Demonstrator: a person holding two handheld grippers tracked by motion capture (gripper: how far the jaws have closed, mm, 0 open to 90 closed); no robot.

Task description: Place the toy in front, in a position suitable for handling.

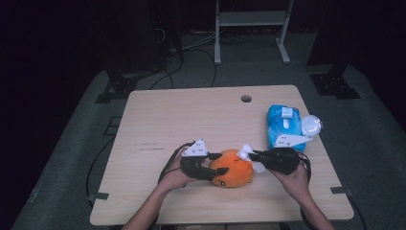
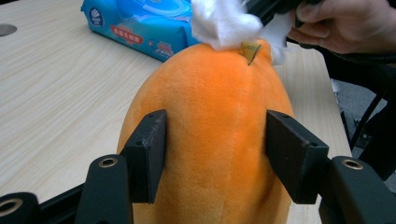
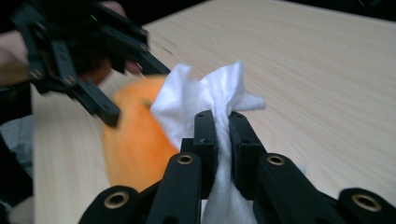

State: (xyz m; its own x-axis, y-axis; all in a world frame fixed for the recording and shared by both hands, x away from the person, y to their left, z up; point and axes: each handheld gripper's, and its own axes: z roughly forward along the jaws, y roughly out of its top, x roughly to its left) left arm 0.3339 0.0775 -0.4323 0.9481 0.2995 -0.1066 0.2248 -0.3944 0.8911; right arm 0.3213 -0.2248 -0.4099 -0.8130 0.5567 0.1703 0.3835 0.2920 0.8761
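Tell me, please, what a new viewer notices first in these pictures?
The orange plush toy lies at the table's near edge, between the left gripper's jaws. The right gripper holds a white wipe against it. Behind lies a blue wipes pack.

The light wooden table has a round hole near its far edge. On it lie an orange plush toy and a blue pack of wet wipes.

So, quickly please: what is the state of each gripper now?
Left gripper: jaws around the orange plush toy, pads against its sides, holding it.
Right gripper: jaws closed on the white wipe.
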